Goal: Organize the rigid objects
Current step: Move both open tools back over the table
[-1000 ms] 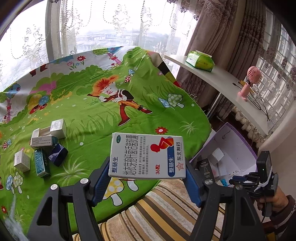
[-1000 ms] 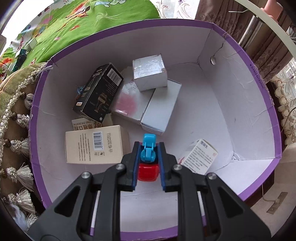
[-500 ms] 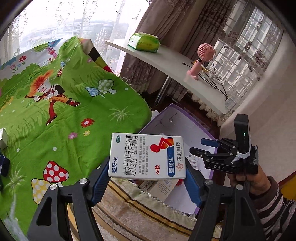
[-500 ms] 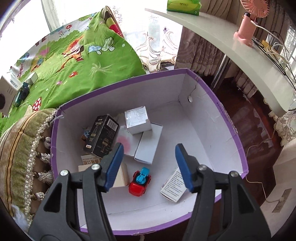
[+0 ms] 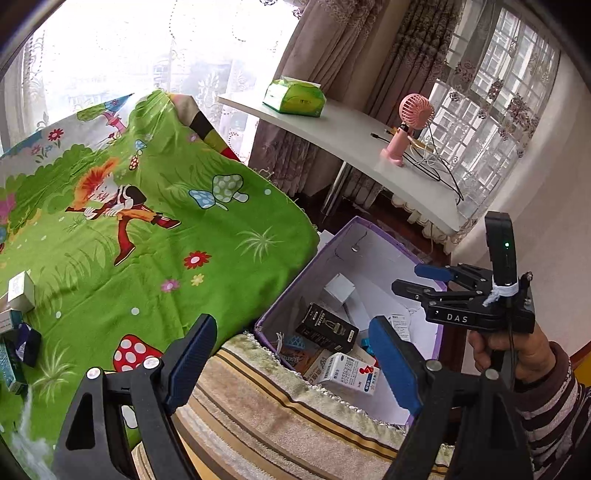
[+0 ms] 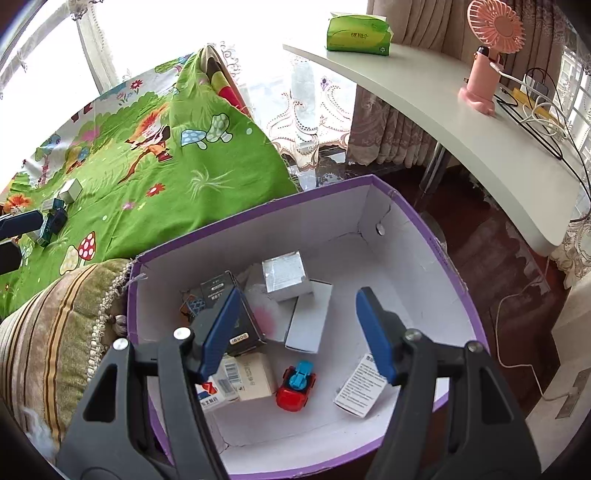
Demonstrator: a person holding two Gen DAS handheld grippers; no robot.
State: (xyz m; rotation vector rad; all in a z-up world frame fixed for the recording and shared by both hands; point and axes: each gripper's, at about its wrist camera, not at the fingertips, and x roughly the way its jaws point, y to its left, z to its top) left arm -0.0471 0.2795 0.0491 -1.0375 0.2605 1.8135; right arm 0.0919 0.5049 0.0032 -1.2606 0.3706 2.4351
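A purple-rimmed white box [image 6: 417,218] [image 5: 295,284] stands on the floor beside the bed. The white medicine carton [image 5: 349,373] [image 6: 210,393] lies in its near corner, next to a black carton [image 5: 327,326] [image 6: 242,326] and a red and blue toy car [image 6: 295,386]. My left gripper [image 5: 291,360] hangs over the box's near edge, its jaws still opening, nothing between them. My right gripper [image 6: 301,332] [image 5: 421,277] hovers above the box, jaws also opening and empty. Several small boxes [image 5: 18,321] [image 6: 59,210] remain on the green bedspread.
A striped cushion [image 5: 280,417] lies between bed and box. The white curved shelf [image 6: 461,122] carries a pink fan [image 6: 487,51] with cables and a green tissue pack [image 6: 358,33]. A person's hand [image 5: 509,354] in a striped sleeve holds the right gripper.
The left gripper swung right from bed to box and let the white medicine carton fall in. The right gripper opened, dropped the toy car in the box and rose.
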